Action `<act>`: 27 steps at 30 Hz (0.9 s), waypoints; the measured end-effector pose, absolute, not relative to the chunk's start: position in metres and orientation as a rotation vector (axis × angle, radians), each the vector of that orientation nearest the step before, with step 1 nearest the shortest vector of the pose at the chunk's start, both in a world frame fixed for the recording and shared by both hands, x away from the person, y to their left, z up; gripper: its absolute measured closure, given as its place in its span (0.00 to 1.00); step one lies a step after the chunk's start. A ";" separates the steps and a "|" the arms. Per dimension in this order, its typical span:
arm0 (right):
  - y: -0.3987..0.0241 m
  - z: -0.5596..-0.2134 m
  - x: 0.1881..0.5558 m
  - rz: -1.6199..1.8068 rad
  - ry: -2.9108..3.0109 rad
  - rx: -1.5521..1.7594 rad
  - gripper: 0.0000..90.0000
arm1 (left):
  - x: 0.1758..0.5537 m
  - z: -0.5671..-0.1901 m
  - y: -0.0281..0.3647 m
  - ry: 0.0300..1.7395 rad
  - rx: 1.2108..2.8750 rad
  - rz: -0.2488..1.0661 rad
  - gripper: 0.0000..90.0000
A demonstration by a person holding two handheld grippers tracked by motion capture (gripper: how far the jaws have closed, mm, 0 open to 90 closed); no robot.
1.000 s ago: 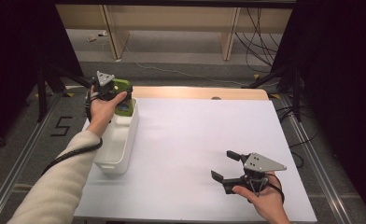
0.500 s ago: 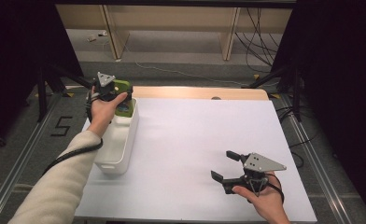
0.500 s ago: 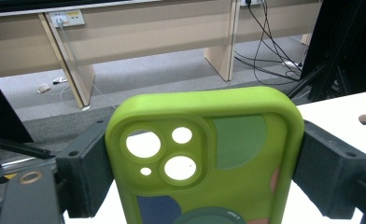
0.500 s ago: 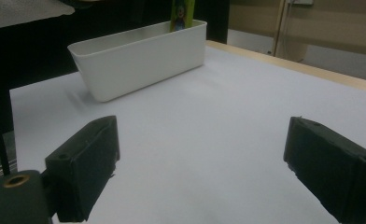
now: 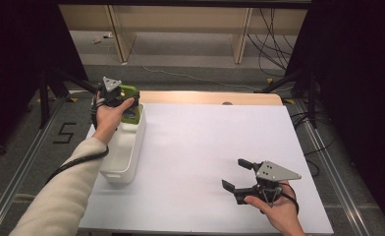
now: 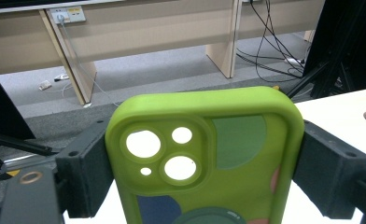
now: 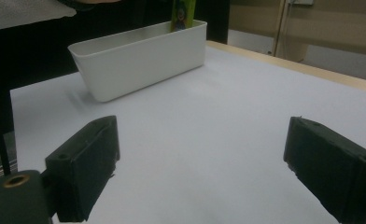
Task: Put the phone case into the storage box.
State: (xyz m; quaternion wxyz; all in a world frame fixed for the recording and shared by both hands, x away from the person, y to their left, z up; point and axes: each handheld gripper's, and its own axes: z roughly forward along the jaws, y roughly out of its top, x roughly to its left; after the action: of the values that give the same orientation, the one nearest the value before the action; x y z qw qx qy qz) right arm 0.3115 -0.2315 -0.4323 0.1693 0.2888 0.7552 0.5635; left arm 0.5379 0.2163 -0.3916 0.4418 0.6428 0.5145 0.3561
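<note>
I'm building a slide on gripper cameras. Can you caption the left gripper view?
Left gripper clamps a green phone case by its sides, camera cutouts facing the lens.

phone case (image 6: 204,158) bottom cut off, lower part behind bin wall (image 7: 139,60)

Bright white tabletop, dark surroundings, soft shadows, slight blur
</note>
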 end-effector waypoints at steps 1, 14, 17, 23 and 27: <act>-0.231 -0.432 0.312 1.602 2.146 0.820 0.13 | 0.538 -0.392 0.216 1.278 1.595 0.884 0.17; -0.232 -0.432 0.311 1.602 2.145 0.820 0.13 | 0.540 -0.396 0.216 1.282 1.606 0.880 0.17; -0.232 -0.432 0.311 1.602 2.145 0.820 0.13 | 0.540 -0.398 0.216 1.284 1.611 0.879 0.17; -0.232 -0.433 0.312 1.602 2.146 0.818 0.13 | 0.541 -0.400 0.216 1.286 1.617 0.879 0.17; -0.232 -0.433 0.311 1.601 2.147 0.819 0.13 | 0.542 -0.401 0.215 1.284 1.614 0.879 0.17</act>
State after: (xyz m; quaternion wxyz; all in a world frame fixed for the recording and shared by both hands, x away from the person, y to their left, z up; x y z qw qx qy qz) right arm 0.3115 -0.2318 -0.4327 0.1697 0.2881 0.7555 0.5634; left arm 0.5422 0.2154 -0.4012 0.4348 0.6484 0.5156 0.3531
